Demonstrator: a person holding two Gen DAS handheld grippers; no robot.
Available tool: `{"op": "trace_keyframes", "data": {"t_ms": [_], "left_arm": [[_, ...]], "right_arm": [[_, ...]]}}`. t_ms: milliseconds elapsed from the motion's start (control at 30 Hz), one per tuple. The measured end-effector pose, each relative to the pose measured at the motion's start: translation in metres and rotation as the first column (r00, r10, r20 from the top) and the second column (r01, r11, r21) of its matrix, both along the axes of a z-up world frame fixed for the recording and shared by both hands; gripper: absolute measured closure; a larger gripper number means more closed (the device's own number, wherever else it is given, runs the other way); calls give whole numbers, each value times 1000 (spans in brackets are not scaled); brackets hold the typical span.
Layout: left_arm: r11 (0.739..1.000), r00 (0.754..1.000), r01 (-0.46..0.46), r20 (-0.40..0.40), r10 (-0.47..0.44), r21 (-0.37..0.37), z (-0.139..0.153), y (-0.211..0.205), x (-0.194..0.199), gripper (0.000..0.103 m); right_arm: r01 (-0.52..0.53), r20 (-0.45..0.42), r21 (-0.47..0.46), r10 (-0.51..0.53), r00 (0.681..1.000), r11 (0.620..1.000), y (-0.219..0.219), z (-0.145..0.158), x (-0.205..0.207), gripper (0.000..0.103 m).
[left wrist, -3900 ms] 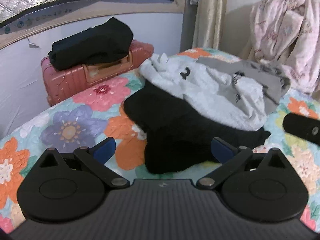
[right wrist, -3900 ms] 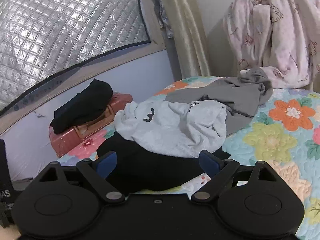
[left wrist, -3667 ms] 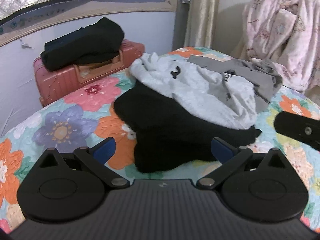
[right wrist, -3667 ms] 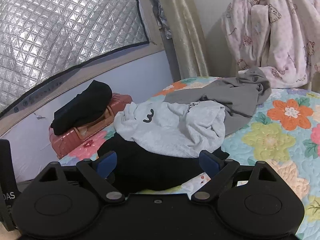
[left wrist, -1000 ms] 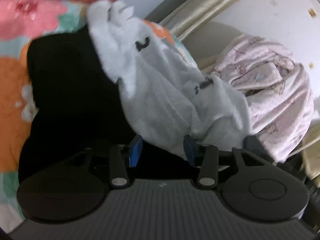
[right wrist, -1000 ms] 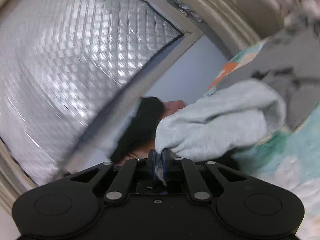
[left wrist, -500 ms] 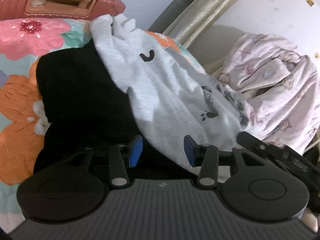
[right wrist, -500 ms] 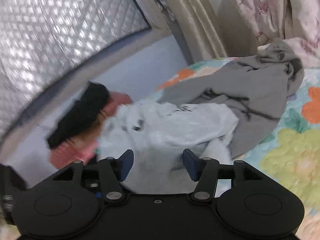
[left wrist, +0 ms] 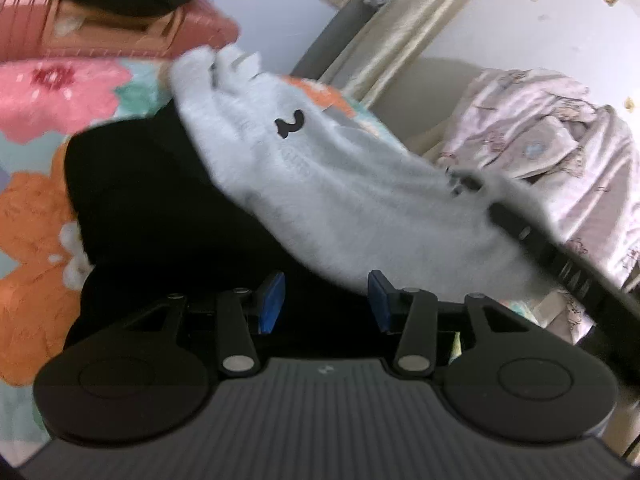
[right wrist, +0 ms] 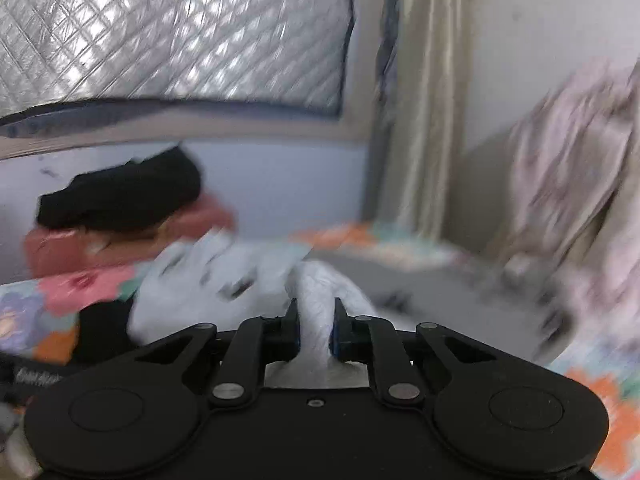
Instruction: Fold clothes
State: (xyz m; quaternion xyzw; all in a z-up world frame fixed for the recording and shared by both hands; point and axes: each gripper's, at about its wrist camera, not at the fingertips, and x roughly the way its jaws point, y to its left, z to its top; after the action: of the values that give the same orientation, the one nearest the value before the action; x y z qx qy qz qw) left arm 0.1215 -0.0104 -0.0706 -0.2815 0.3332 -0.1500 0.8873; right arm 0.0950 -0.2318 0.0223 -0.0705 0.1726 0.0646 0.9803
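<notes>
While the right gripper (right wrist: 314, 330) pinches a bunch of the white top (left wrist: 340, 200), the left gripper (left wrist: 326, 302) is spread over the black clothes (left wrist: 160, 208) nearby.

The light grey sweatshirt (left wrist: 352, 208) looks soft, fleecy cloth, the black garment (left wrist: 160, 216) beneath it matt knit, the floral bedspread (left wrist: 36, 216) quilted cotton, the pink suitcase (left wrist: 120, 36) ribbed glossy plastic, and the window cover (right wrist: 168, 28) shiny quilted foil.

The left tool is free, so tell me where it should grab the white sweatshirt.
Grip the sweatshirt's near hem, just beyond the open left tool, coming straight ahead: that edge overhangs the black garment. The right tool already pinches another fold.
</notes>
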Motion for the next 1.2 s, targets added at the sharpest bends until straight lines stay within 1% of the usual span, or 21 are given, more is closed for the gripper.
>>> {"op": "trace_keyframes", "data": {"t_ms": [33,67,100,133,200,267,333,367,467,500,567,633,700,767,800,900,967,1033,1100,1167,1200], "left_arm": [[1000,1000,12,27,-13,11,5,-2,-3,59],[999,998,24,54,-26,23,9,-5,-5,59],[999,996,47,74,-48,19,13,-8,-7,54],[997,993,70,93,-72,16,16,-11,-10,53],[993,989,105,111,-99,-48,17,-13,-13,51],[978,988,135,100,-121,-156,14,-12,-13,43],[967,989,141,79,-127,-214,10,-10,-14,41],[964,988,149,79,-135,-218,10,-11,-15,41],[967,979,194,91,-181,-165,18,-19,-21,41],[963,975,214,99,-200,-162,20,-24,-24,41],[952,972,234,83,-222,-196,19,-33,-29,41],[956,972,234,57,-228,-176,18,-47,-38,43],[960,963,267,71,-262,-83,23,-65,-51,43],[953,951,302,81,-299,-30,29,-76,-67,43],[950,946,313,89,-310,-17,32,-78,-75,43],[937,935,349,83,-346,-16,35,-81,-93,43],[931,929,365,66,-364,-5,36,-83,-102,43],[930,929,367,48,-366,-2,34,-89,-104,43],[935,934,356,27,-356,11,32,-91,-104,43],[943,943,331,5,-331,36,30,-90,-102,43],[947,948,319,-5,-319,48,28,-90,-101,41]], "right_arm": [[14,27,-3,-14,1000,1000,-3,9,-3,89],[18,48,21,-19,999,1000,-9,18,-8,89],[22,69,45,-25,997,999,-14,27,-14,89],[27,86,69,-33,996,997,-19,34,-20,89],[41,115,90,-51,992,995,-25,45,-36,89],[44,130,129,-60,990,991,-32,49,-53,89],[58,137,147,-79,987,987,-34,49,-69,89],[79,146,124,-97,985,989,-36,50,-79,89],[133,155,79,-144,977,988,-46,54,-105,89],[150,155,68,-159,975,986,-50,56,-113,90],[194,145,47,-198,969,980,-64,61,-127,90],[255,117,22,-256,960,967,-79,65,-144,90],[302,104,27,-304,947,953,-95,70,-162,91],[344,100,8,-343,934,939,-106,76,-182,93],[361,103,-7,-359,928,932,-109,79,-191,95],[411,124,-54,-402,907,910,-120,90,-221,103],[413,110,-61,-405,908,909,-131,97,-243,103],[399,56,-26,-397,916,917,-146,96,-262,103],[386,-23,83,-386,922,919,-163,81,-280,103],[380,-98,176,-368,925,908,-174,61,-289,103],[380,-133,215,-358,924,900,-176,49,-290,99]]}}
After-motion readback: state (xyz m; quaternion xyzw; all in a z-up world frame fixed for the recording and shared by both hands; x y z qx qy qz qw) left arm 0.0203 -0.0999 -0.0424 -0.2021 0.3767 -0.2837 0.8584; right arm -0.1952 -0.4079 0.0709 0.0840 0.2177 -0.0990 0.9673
